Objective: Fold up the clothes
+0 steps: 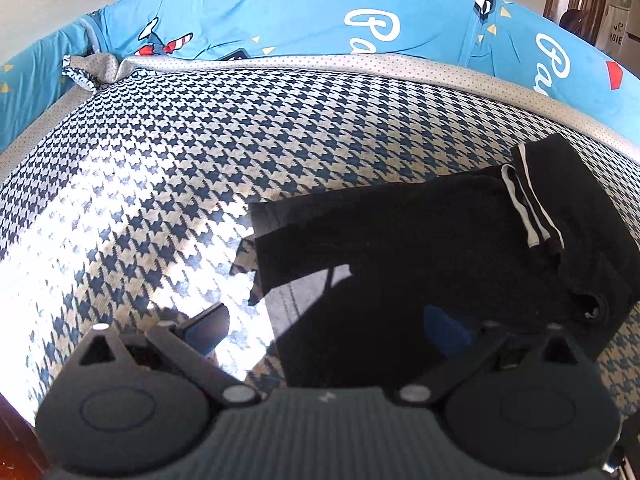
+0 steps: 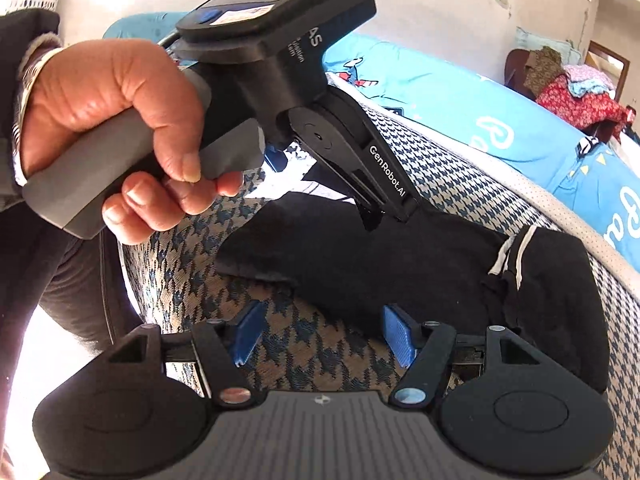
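Observation:
A black garment (image 1: pixel 420 248) with a white-striped hem (image 1: pixel 528 208) lies partly folded on the houndstooth bed cover (image 1: pixel 240 140). My left gripper (image 1: pixel 328 330) is open just above the garment's near left corner, with its right pad over the black cloth and its left pad over the cover. In the right wrist view a person's hand (image 2: pixel 112 120) holds the left gripper (image 2: pixel 382 216), whose tips reach down to the garment (image 2: pixel 360 264). My right gripper (image 2: pixel 324 334) is open over bare cover, nothing between its blue pads, and the garment's edge lies by the right pad.
A blue printed quilt (image 1: pixel 280 12) is bunched along the bed's far side. A dotted grey border (image 1: pixel 360 64) edges the cover. Clothes are piled on a chair (image 2: pixel 572 88) at the back right. The person's dark trousers (image 2: pixel 60 280) stand at the bed's near left.

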